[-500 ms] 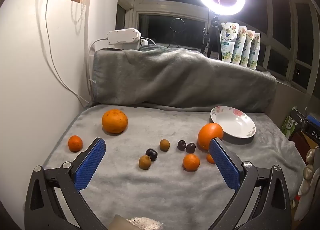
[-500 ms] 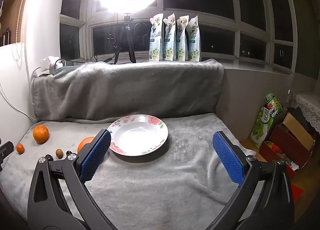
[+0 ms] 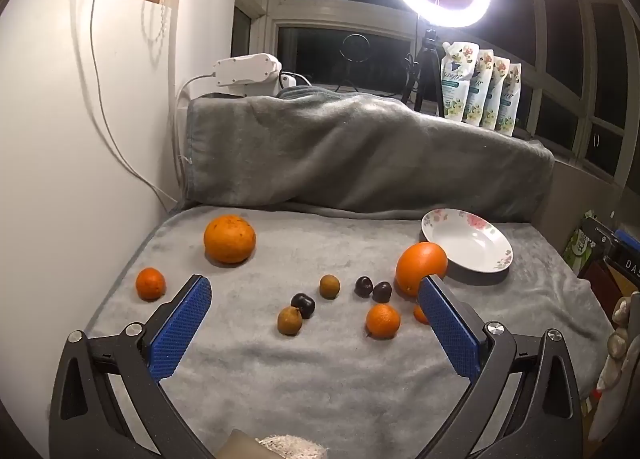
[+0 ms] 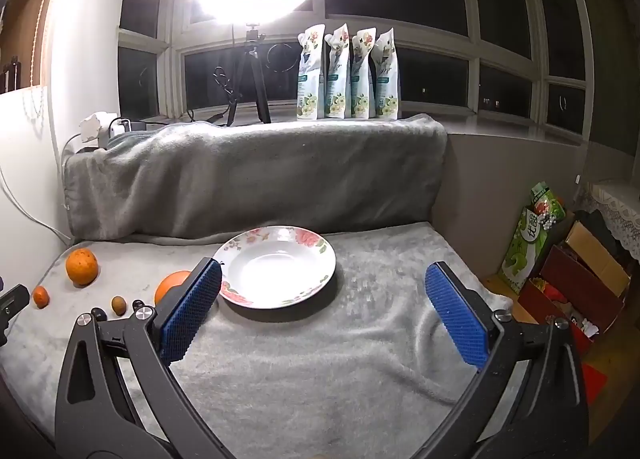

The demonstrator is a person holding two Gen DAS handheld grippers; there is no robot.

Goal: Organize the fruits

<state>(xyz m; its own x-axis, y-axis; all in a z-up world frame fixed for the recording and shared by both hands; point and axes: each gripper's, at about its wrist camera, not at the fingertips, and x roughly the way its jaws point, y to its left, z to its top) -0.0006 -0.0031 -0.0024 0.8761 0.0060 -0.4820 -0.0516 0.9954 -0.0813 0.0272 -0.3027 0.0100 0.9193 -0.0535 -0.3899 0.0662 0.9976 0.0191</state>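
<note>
Starting at the left, we see a small mandarin (image 3: 150, 283) close to the rounded edge of the blanket (image 3: 320, 371) that covers the surface, so a careless nudge there could send it off the side. Next comes a big rough-skinned orange (image 3: 229, 233), alone and well apart from the rest; it is round and the fleece is soft, so pinching it off-centre may squirt it out of the jaws. We hold the left gripper (image 3: 316, 323) wide open and empty above the middle cluster: a brown fruit (image 3: 289, 321) touching a dark plum (image 3: 303, 305), another brown fruit (image 3: 329, 286), then two more plums (image 3: 372, 288) side by side. These lie so close that closing on one could shove or bruise its neighbour. Further right sits a second mandarin (image 3: 383, 321), and behind the right finger a smooth orange (image 3: 421, 264) with what may be another small orange piece, mostly hidden. The smooth orange rests just beside the floral plate (image 4: 276, 243), which holds nothing yet; a fruit dropped from height could roll off its shallow rim. The right gripper (image 4: 322, 303) is likewise wide open and empty, in front of the plate.
</note>
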